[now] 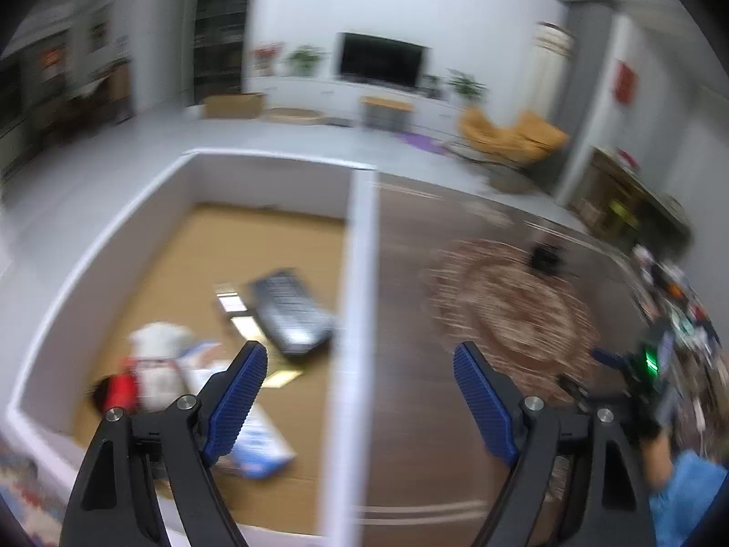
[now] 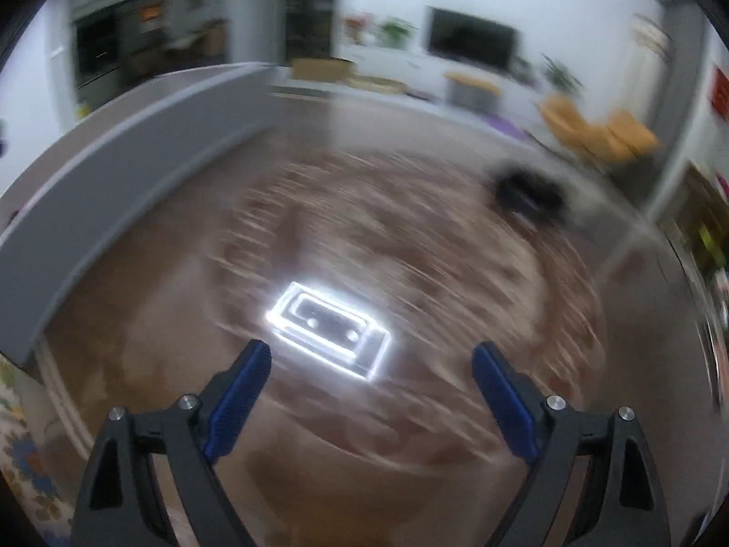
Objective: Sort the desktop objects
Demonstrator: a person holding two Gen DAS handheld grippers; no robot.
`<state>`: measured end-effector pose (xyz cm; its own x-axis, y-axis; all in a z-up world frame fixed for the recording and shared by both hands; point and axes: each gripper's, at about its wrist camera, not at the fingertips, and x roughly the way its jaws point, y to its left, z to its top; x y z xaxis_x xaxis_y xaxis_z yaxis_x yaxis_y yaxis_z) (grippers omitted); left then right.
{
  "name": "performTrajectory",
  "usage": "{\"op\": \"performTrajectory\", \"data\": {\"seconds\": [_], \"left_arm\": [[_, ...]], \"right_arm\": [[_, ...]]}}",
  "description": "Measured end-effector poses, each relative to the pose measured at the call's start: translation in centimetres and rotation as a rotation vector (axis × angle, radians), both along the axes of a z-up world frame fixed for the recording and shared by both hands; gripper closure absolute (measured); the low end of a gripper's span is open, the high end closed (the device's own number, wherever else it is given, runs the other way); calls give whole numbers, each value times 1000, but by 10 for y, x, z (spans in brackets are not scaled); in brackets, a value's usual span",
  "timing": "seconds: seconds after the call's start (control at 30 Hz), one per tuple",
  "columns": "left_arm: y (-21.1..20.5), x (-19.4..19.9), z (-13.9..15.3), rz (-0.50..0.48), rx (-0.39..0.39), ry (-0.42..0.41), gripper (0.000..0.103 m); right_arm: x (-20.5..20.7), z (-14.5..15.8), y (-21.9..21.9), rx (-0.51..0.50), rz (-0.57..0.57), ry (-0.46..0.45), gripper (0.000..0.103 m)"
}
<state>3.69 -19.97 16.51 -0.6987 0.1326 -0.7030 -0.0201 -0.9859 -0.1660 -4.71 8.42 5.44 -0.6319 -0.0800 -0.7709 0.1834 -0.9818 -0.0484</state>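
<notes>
My left gripper is open and empty, above the right wall of a white box with a brown floor. Inside the box lie a black remote, a white bottle with a red cap and a flat white-blue package. My right gripper is open and empty above the glossy brown table. A small black object lies at the far right of the table, also in the left wrist view. The other gripper shows at the right of the left wrist view. Both views are blurred.
A round patterned mat lies on the table right of the box. A bright ceiling-light reflection shines on the tabletop. The box wall runs along the left. Cluttered items sit at the table's right edge.
</notes>
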Motion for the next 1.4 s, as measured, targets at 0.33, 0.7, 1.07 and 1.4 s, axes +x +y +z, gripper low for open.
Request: {"op": "performTrajectory", "data": {"seconds": [0.33, 0.7, 1.07, 1.4], "left_arm": [[171, -45, -87, -250, -59, -191, 3], [271, -208, -106, -315, -199, -142, 3], [380, -377, -126, -359, -193, -231, 3], [379, -387, -140, -385, -170, -211, 60]], "right_arm": [[10, -31, 130, -25, -198, -45, 13], [22, -32, 154, -130, -213, 7, 13], [23, -29, 161, -181, -269, 35, 13], [22, -32, 165, -214, -298, 27, 13]]}}
